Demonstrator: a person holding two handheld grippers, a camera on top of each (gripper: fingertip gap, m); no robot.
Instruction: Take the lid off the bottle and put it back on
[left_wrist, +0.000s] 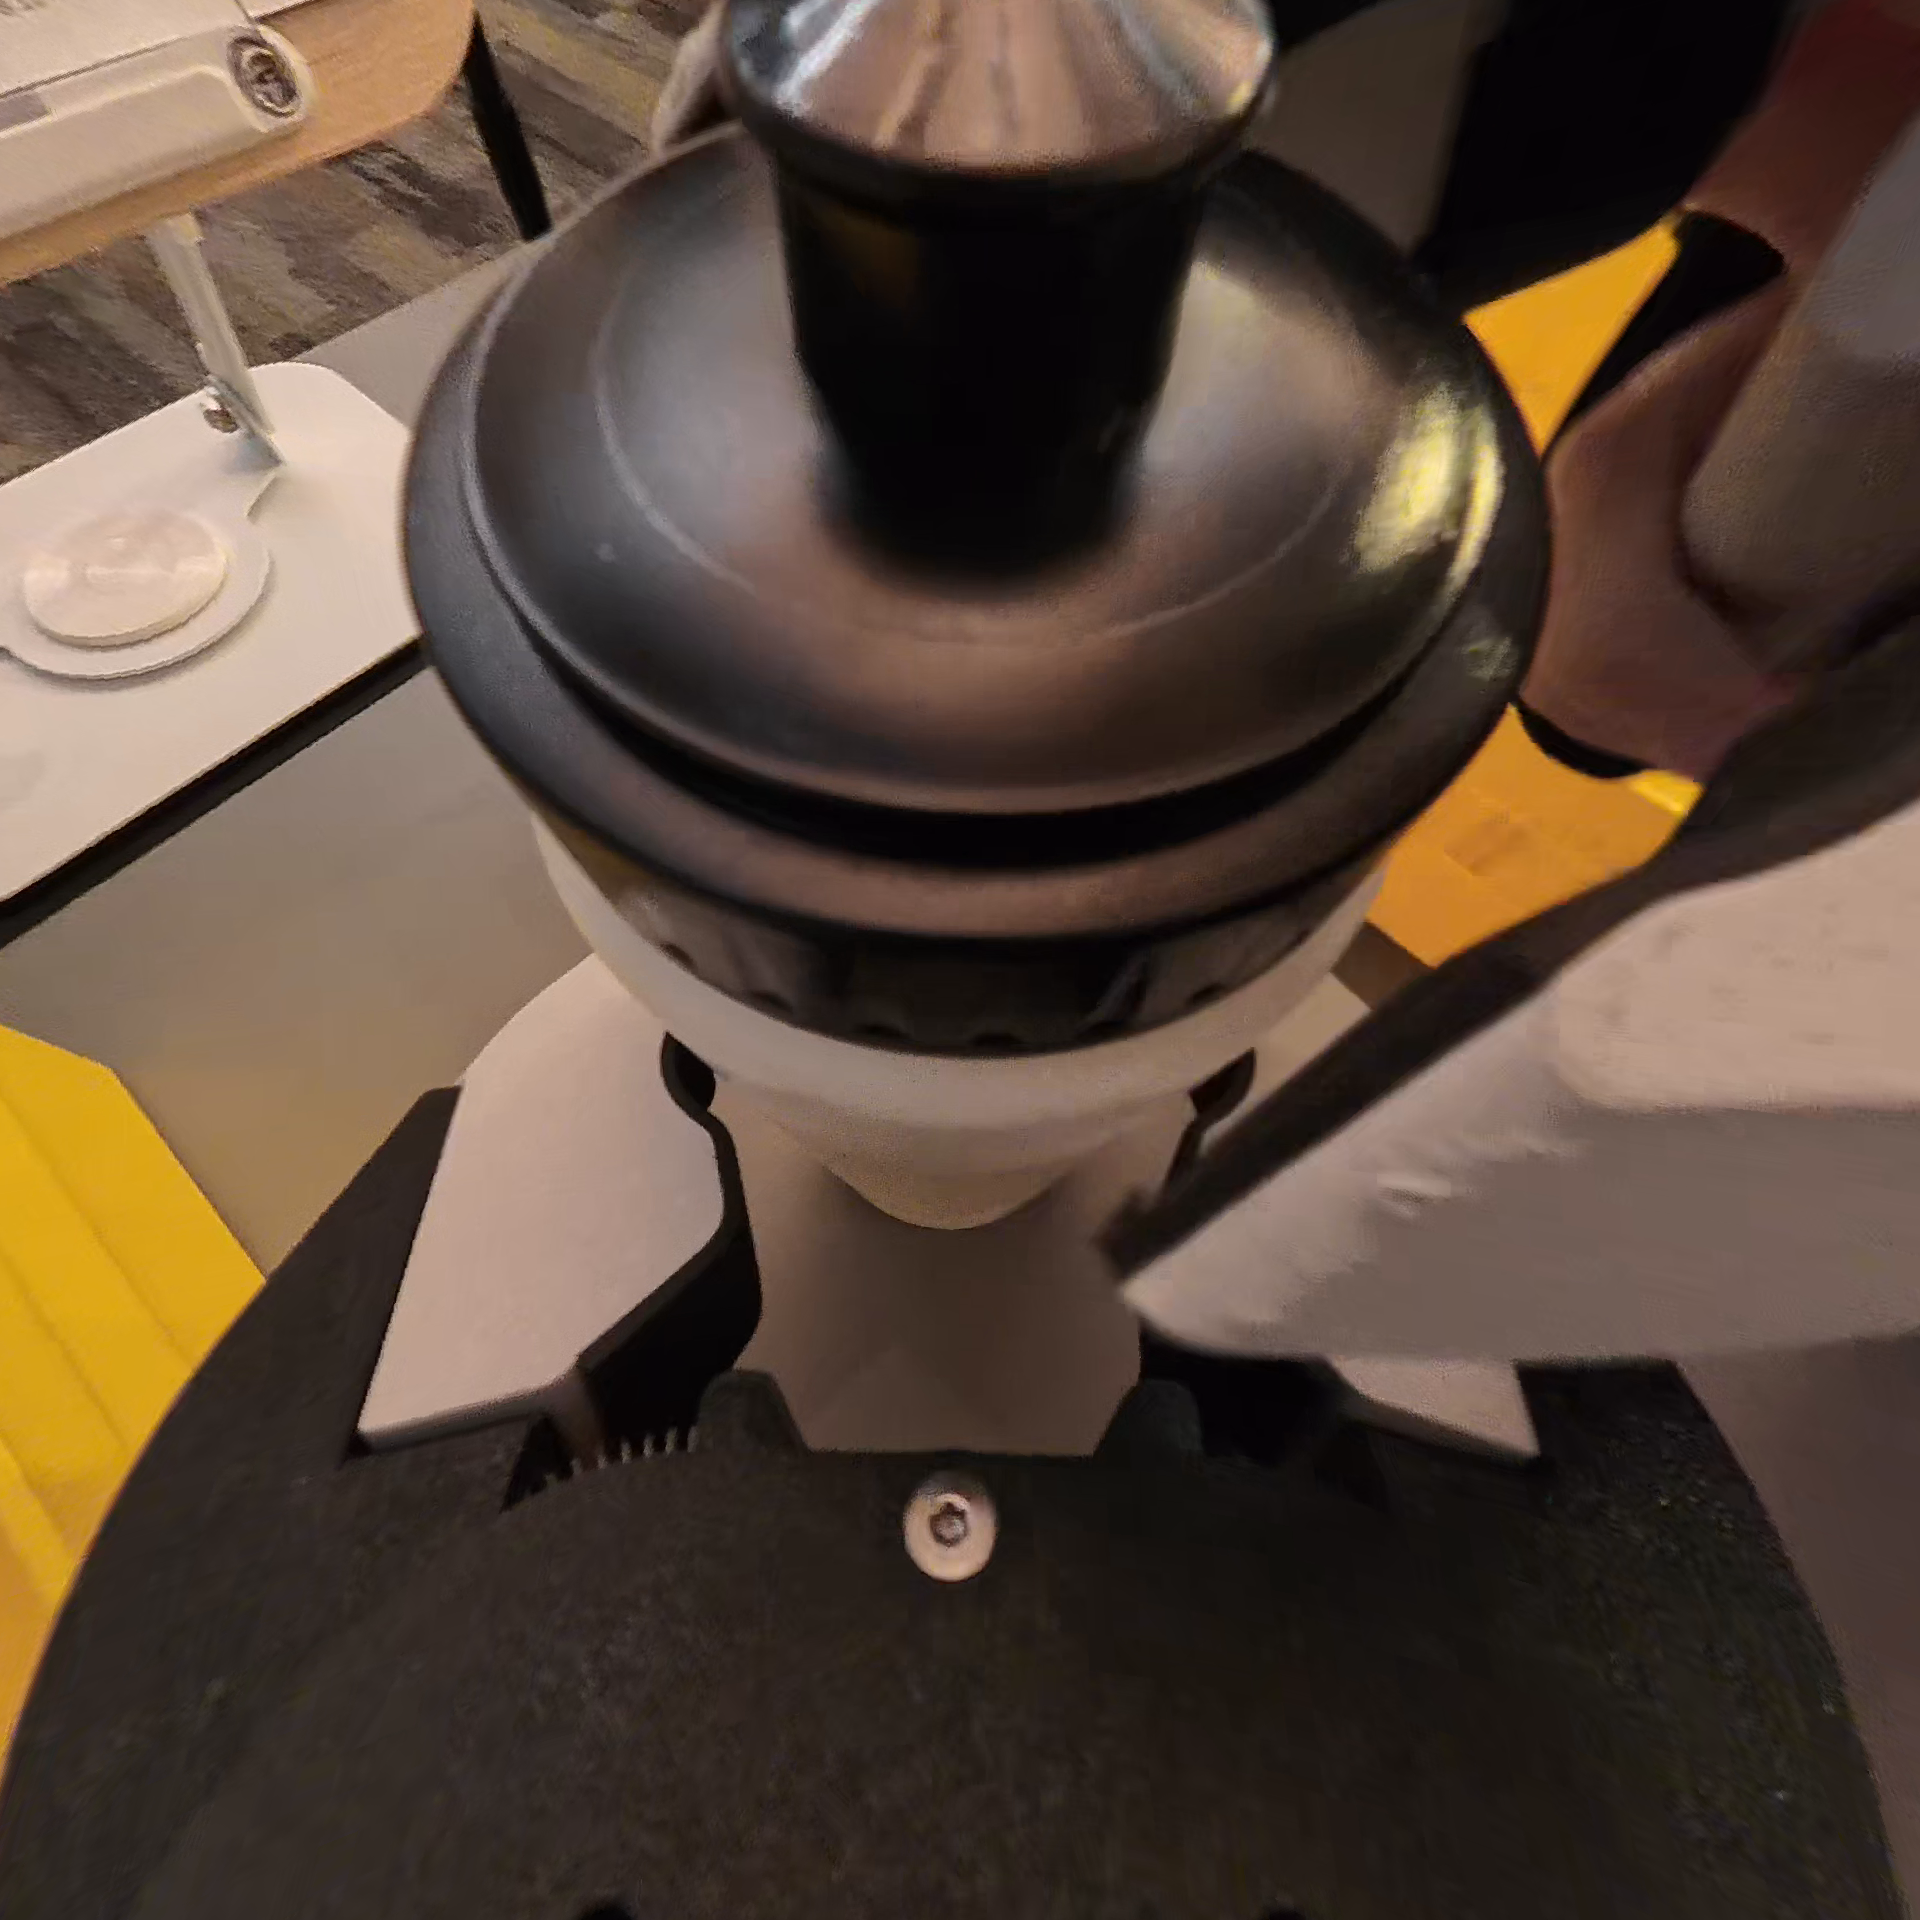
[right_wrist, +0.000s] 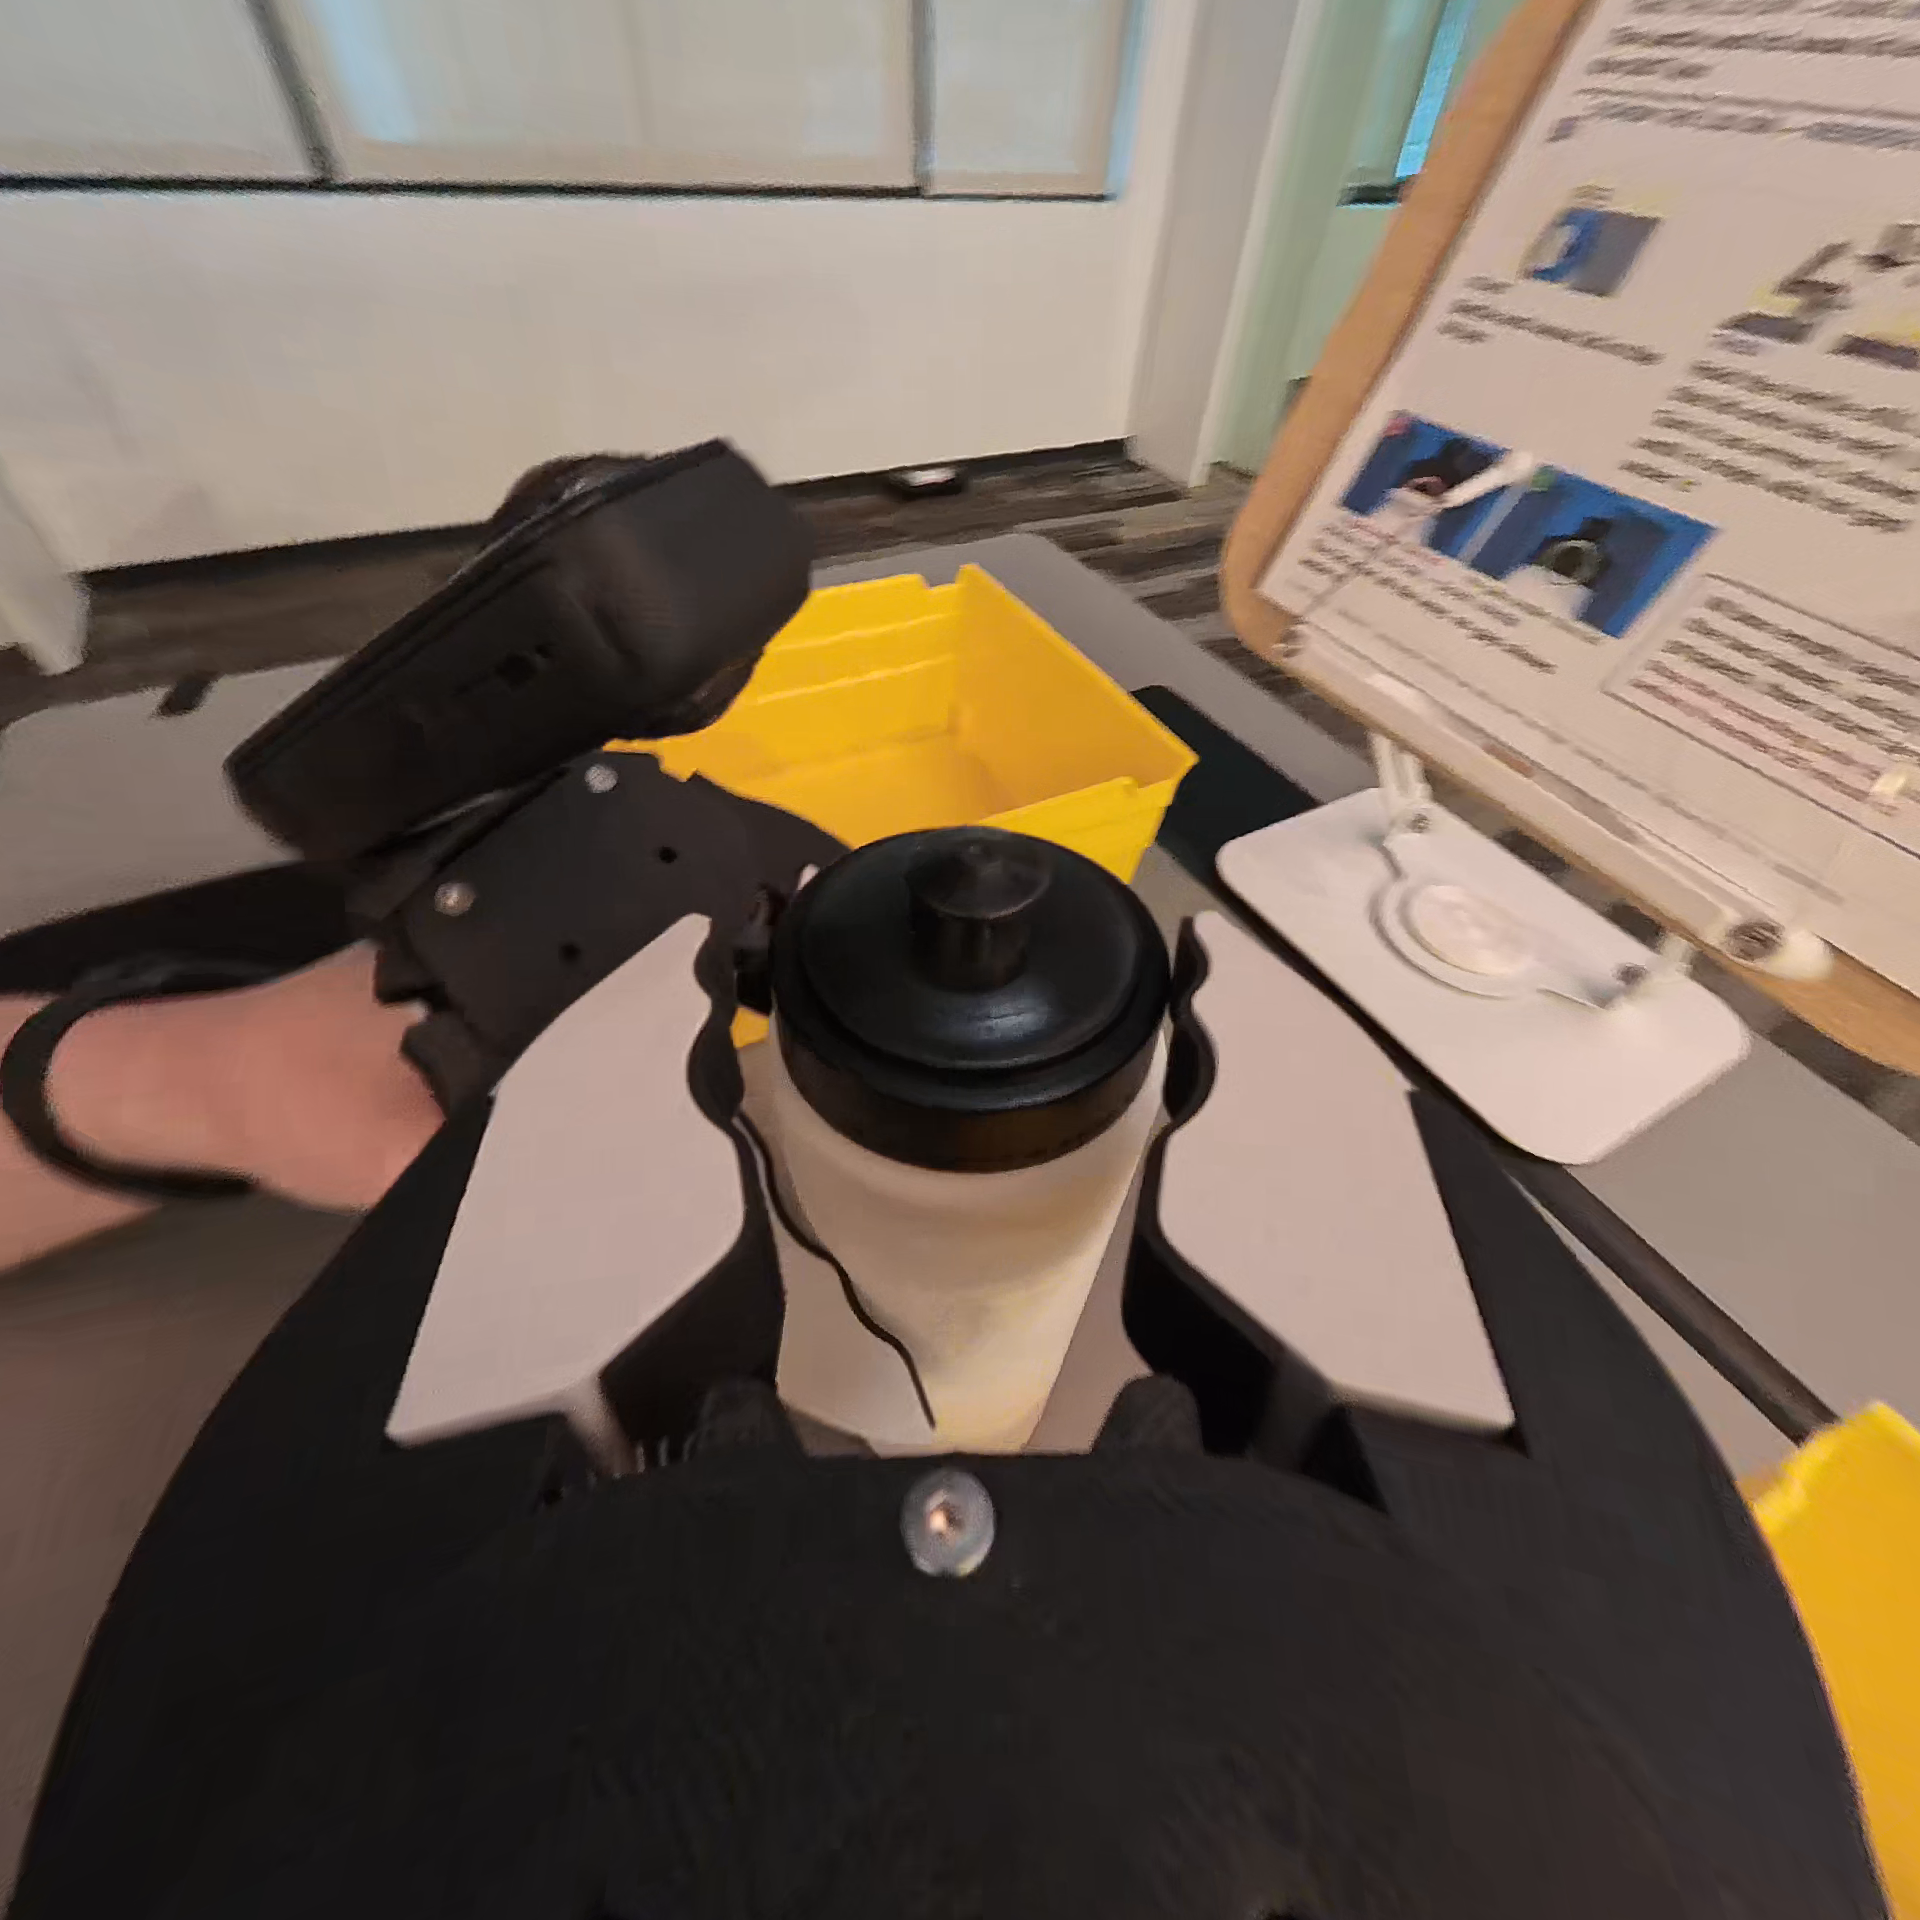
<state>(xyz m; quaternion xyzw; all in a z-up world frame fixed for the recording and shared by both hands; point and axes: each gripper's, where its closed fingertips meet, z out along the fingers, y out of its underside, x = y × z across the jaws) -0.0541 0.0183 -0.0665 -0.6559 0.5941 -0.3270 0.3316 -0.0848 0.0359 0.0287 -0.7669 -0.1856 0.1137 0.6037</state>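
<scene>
**L wrist view:** The bottle fills the centre. Its white body is upright, and the long axis runs straight up the frame away from the cam. The black lid is on and seated, with the spout cap sticking up above it. The left gripper is closed to a narrow gap. Its pads sit against the white body just under the lid's ribbed skirt, so it looks clamped on the bottle, not the lid. A blurred pale finger of the other tool cuts in from the right and hides the L claw's right-side pad, so contact on that side can't be confirmed. A person's hand shows behind it. The bottle stands on a grey table.

**R wrist view:** The right gripper looks down at an angle. The lid is dead centre between its fingertips, and the white body drops away toward the cam between the fingers. The jaws are partly closed, with both tips at the lid's rim. They appear to touch it on either side, so I judge it's gripping the lid, though blur leaves some doubt. The L gripper comes in from the left and lower down, with its tip just beside the lid's edge, held by a hand. A yellow bin sits behind the bottle, and a poster board on a white stand is off to the right.

**Key relation:** The R claw is on the lid and the L claw is on the body just below, both squared to the same vertical axis. Any twist or pull by the R claw needs to stay on that axis while the L claw braces.
</scene>
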